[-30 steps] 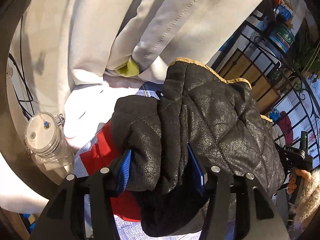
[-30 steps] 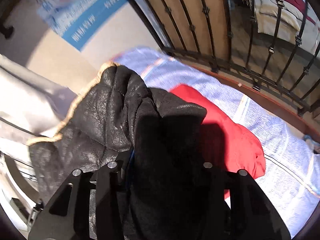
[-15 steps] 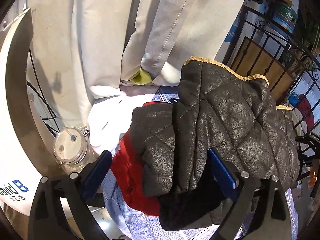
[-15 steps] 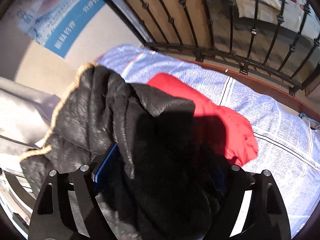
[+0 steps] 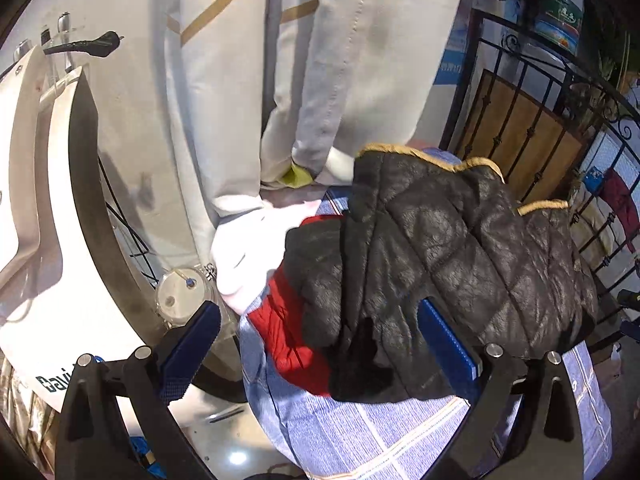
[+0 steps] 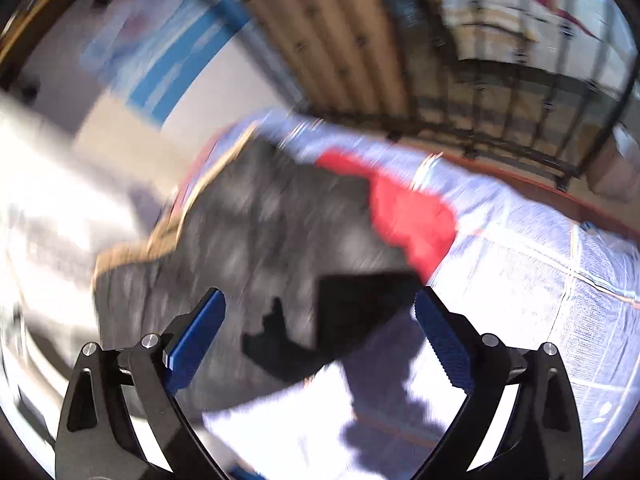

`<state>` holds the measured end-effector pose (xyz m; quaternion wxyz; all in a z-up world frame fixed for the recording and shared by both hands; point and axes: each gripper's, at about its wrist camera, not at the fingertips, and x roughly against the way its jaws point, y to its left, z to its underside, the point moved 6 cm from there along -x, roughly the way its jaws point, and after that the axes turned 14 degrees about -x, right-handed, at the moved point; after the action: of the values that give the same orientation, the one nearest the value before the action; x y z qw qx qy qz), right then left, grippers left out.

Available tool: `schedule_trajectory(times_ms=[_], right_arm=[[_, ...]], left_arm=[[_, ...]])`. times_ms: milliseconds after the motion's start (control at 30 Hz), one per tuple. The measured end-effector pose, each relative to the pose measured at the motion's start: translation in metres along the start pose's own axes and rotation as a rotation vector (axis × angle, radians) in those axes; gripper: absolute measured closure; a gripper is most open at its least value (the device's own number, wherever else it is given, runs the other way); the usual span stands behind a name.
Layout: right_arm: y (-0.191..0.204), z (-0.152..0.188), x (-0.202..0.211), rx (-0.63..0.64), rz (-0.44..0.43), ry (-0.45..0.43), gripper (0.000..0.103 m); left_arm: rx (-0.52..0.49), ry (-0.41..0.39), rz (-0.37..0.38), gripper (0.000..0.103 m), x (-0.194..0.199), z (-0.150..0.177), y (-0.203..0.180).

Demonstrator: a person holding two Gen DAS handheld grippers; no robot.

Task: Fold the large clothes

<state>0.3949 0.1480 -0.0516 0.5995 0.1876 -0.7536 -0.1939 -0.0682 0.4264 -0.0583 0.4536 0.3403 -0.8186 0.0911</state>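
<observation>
A black quilted jacket (image 5: 440, 248) with tan trim lies folded in a heap on a red garment (image 5: 284, 336), over a blue checked cloth (image 5: 360, 432). My left gripper (image 5: 320, 344) hangs above the jacket's near edge, open wide. Its blue pads (image 5: 192, 344) press on nothing, and the right pad sits close beside the jacket's edge. The right wrist view is blurred by motion. There my right gripper (image 6: 320, 336) stands back from the jacket (image 6: 260, 240) with its jaws opening and nothing between them. The red garment (image 6: 408, 216) shows beyond the jacket on the blue cloth (image 6: 520, 272).
Pale beige fabric (image 5: 340, 60) hangs behind the pile, with a white cloth (image 5: 256, 248) at its foot. A clear lidded jar (image 5: 180, 296) and a white curved panel (image 5: 48, 240) stand at the left. A black iron railing (image 5: 540, 128) (image 6: 500, 128) borders the far side.
Both grippers have opened and let go of the black jacket, then drawn up and back. The jacket now rests on the red garment. The right view has turned blurry.
</observation>
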Motion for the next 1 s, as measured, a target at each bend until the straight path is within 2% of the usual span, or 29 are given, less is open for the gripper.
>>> schedule_trajectory(times_ms=[100, 233, 300, 367, 500, 667, 800, 1000], right_arm=[[0.021, 0.047, 0.002, 0.166, 0.050, 0.072, 0.009], [0.045, 0.104, 0.006, 0.330, 0.072, 0.129, 0.009], [0.055, 0.121, 0.010, 0.412, 0.113, 0.124, 0.009], [0.066, 0.132, 0.019, 0.499, 0.169, 0.075, 0.009], [0.084, 0.141, 0.042, 0.598, 0.215, 0.033, 0.008], [0.094, 0.141, 0.063, 0.660, 0.291, -0.055, 0.008], [0.093, 0.137, 0.069, 0.640, 0.286, -0.057, 0.008], [0.091, 0.136, 0.063, 0.638, 0.306, -0.039, 0.008]], left_arm=[[-0.025, 0.055, 0.050, 0.006, 0.003, 0.013, -0.025], [-0.093, 0.116, 0.071, 0.006, 0.012, 0.032, -0.061], [-0.142, 0.139, 0.075, 0.006, 0.016, 0.040, -0.077], [-0.180, 0.141, 0.054, 0.006, 0.023, 0.042, -0.086], [-0.210, 0.149, 0.002, 0.006, 0.040, 0.037, -0.089], [-0.218, 0.127, 0.006, 0.006, 0.058, 0.030, -0.090], [-0.230, 0.130, 0.006, 0.006, 0.063, 0.032, -0.092], [-0.226, 0.202, 0.044, 0.006, 0.055, 0.043, -0.095]])
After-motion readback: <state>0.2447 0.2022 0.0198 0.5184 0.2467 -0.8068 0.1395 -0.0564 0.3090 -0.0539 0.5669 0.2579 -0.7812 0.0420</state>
